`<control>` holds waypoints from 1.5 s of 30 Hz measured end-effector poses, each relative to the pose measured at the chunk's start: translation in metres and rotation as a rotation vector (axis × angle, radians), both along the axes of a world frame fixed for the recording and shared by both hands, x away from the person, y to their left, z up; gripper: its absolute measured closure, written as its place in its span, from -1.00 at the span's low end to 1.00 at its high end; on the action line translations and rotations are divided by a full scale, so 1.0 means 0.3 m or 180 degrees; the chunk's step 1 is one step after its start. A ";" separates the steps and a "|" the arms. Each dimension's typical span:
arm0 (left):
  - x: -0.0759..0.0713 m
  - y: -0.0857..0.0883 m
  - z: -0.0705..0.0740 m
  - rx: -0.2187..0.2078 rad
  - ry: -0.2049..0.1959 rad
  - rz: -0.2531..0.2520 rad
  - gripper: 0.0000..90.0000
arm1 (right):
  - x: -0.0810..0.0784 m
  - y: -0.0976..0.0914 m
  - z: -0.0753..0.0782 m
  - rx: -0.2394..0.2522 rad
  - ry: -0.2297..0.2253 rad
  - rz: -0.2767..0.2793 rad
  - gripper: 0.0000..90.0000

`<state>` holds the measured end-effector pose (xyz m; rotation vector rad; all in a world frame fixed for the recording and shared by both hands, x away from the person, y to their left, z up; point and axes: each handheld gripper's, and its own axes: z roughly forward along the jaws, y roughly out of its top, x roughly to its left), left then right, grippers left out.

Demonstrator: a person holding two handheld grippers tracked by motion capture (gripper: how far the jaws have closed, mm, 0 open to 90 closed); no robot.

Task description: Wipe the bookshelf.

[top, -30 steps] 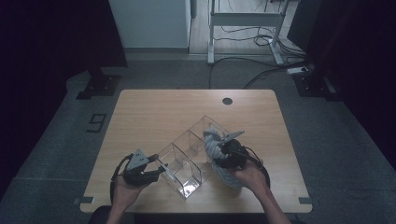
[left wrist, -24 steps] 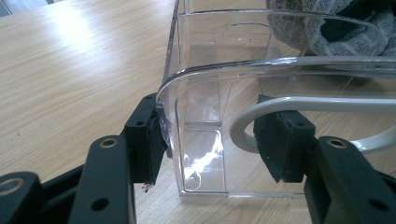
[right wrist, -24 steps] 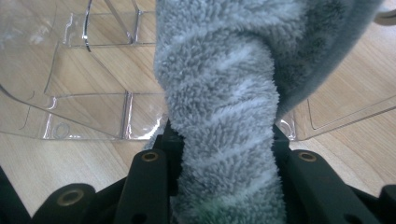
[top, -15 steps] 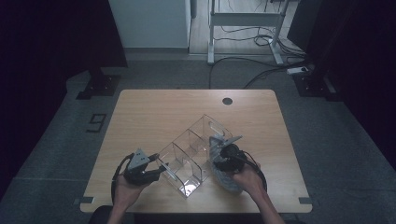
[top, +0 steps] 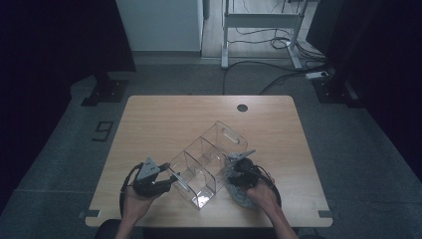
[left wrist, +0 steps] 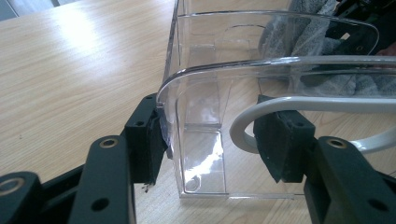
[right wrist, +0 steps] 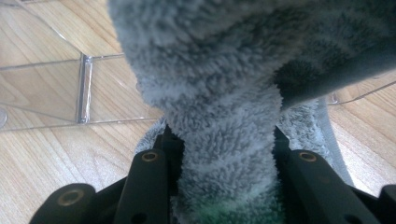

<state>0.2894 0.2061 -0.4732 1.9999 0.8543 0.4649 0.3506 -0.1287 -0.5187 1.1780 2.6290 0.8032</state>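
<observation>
The wooden bench (top: 164, 119) carries everything, its far half bare apart from a small dark round hole (top: 242, 107) near the far edge.

A clear plastic organizer (top: 209, 159) with divided compartments sits at an angle on the near middle of the bench, running from near-left to far-right, with a slot handle cut into its far end wall. In the left gripper view its near compartments show bare bench through the floor.

A grey fluffy cloth (right wrist: 219, 93) lies bunched against the organizer's right side, near the near edge of the bench. In the right gripper view it rises as a thick twisted wad with the organizer's clear wall just behind it.

The right tool (top: 240, 172) is clenched on this cloth, the pile squeezed between its two black jaws, and the person's right hand (top: 261, 195) holds it just right of the organizer.

The left tool (top: 171, 181), held by the left hand (top: 137, 199) at the near left, grips the organizer's near end: one jaw is pressed against the outside of the clear wall, the other sits inside against a white curved piece (left wrist: 299, 105).
</observation>
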 end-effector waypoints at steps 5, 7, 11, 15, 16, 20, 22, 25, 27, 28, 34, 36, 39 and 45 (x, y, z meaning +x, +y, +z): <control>-0.001 0.003 -0.005 -0.0019 -0.0038 -0.0035 -0.07 | -0.016 -0.009 0.013 -0.0023 -0.0034 0.0015 0.41; -0.003 0.005 -0.005 -0.0024 -0.0043 -0.0061 -0.10 | -0.029 -0.018 0.024 -0.0022 -0.0039 0.0026 0.42; -0.009 0.015 0.002 -0.0034 -0.0053 -0.0057 -0.11 | -0.058 -0.044 0.065 0.0051 -0.0082 0.0036 0.42; -0.010 0.021 0.003 -0.0041 -0.0051 -0.0057 -0.06 | -0.086 -0.070 0.122 0.0148 -0.0136 0.0039 0.42; -0.011 0.021 0.003 -0.0046 -0.0047 -0.0064 -0.02 | -0.093 -0.077 0.140 0.0164 -0.0152 0.0042 0.42; -0.012 0.020 0.003 -0.0038 -0.0057 -0.0057 0.00 | -0.112 -0.092 0.191 0.0227 -0.0185 0.0060 0.42; -0.012 0.020 0.002 -0.0044 -0.0056 -0.0057 0.00 | -0.119 -0.096 0.217 0.0234 -0.0199 0.0067 0.41; -0.012 0.020 0.002 -0.0046 -0.0052 -0.0057 0.01 | -0.126 -0.098 0.256 0.0255 -0.0215 0.0089 0.41; -0.012 0.020 0.002 -0.0048 -0.0051 -0.0057 0.01 | -0.129 -0.096 0.284 0.0263 -0.0241 0.0103 0.41; -0.012 0.020 0.002 -0.0049 -0.0051 -0.0056 0.01 | -0.130 -0.094 0.298 0.0281 -0.0241 0.0110 0.41; -0.012 0.020 0.003 -0.0043 -0.0044 -0.0058 0.01 | -0.124 -0.067 0.368 0.0336 -0.0290 0.0208 0.40; -0.011 0.020 0.003 -0.0044 -0.0044 -0.0059 0.01 | -0.119 -0.048 0.387 0.0329 -0.0299 0.0244 0.40; -0.011 0.021 0.003 -0.0043 -0.0041 -0.0062 0.01 | -0.107 -0.016 0.414 0.0332 -0.0311 0.0312 0.40; -0.011 0.020 0.003 -0.0048 -0.0042 -0.0057 0.01 | -0.070 0.059 0.456 0.0369 -0.0302 0.0444 0.40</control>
